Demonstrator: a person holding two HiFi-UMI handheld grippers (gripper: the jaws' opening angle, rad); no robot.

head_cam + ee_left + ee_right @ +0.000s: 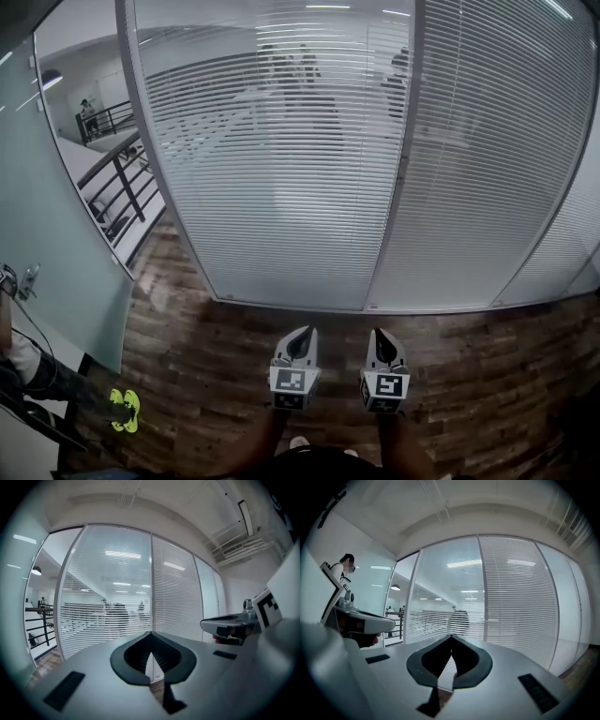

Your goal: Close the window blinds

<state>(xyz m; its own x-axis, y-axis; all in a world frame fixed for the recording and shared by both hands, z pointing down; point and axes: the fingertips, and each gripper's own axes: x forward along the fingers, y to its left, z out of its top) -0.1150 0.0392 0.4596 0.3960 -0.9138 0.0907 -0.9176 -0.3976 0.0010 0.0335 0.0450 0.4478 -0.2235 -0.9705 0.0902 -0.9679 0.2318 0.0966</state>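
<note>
My left hand-held gripper (300, 334) and right hand-held gripper (381, 336) are both pinched closed and empty. The window blinds (281, 169) hang ahead, well apart, slats part open. Risk: I see no wand or cord, so I could grab the wrong spot and bend slats.

This looks like an office: floor-to-ceiling glass partitions (487, 187) in slim metal frames (405, 159), hung with white window blinds (281, 206), divide the rooms. Through the slats I can make out people (300, 66) in the next room, and a strip light (247, 517) runs along the ceiling. There is a wood-plank floor (487, 375), and a black railing (122, 187) stands beside a frosted glass panel (47, 234).
</note>
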